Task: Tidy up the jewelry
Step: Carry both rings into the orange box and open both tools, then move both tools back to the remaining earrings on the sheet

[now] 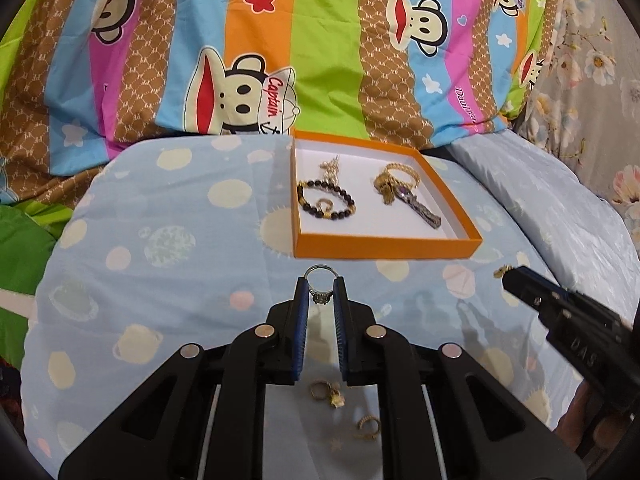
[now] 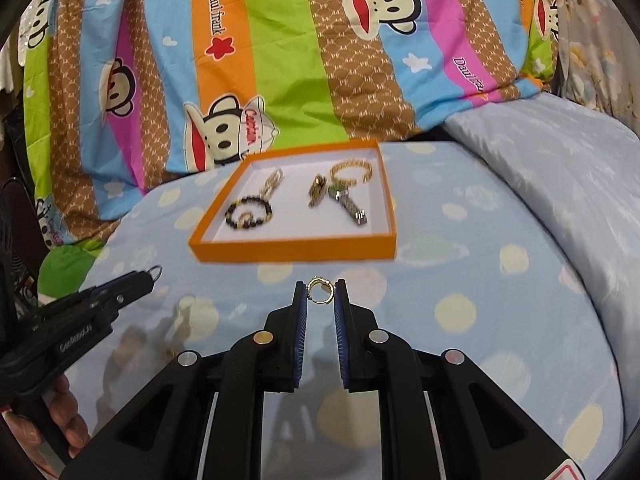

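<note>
My left gripper (image 1: 320, 286) is shut on a silver ring (image 1: 320, 285) with a stone, held above the blue pillow just before the orange box (image 1: 384, 245). My right gripper (image 2: 320, 291) is shut on a small gold ring (image 2: 319, 290), also short of the box (image 2: 292, 251). The box holds a black bead bracelet (image 1: 329, 200), a gold chain bracelet (image 1: 396, 178), a purple-stone pendant (image 1: 424, 210) and a gold chain. Two gold rings (image 1: 328, 392) and another gold piece (image 1: 368, 426) lie on the pillow under my left gripper. Each gripper shows in the other's view: the right (image 1: 508, 274), the left (image 2: 150, 276).
The box rests on a light blue pillow (image 1: 160, 260) with planet prints. A striped cartoon-monkey blanket (image 1: 280, 48) lies behind it. A second pale blue pillow (image 2: 540, 168) sits to the right. A hand (image 2: 68, 420) holds the left gripper's handle.
</note>
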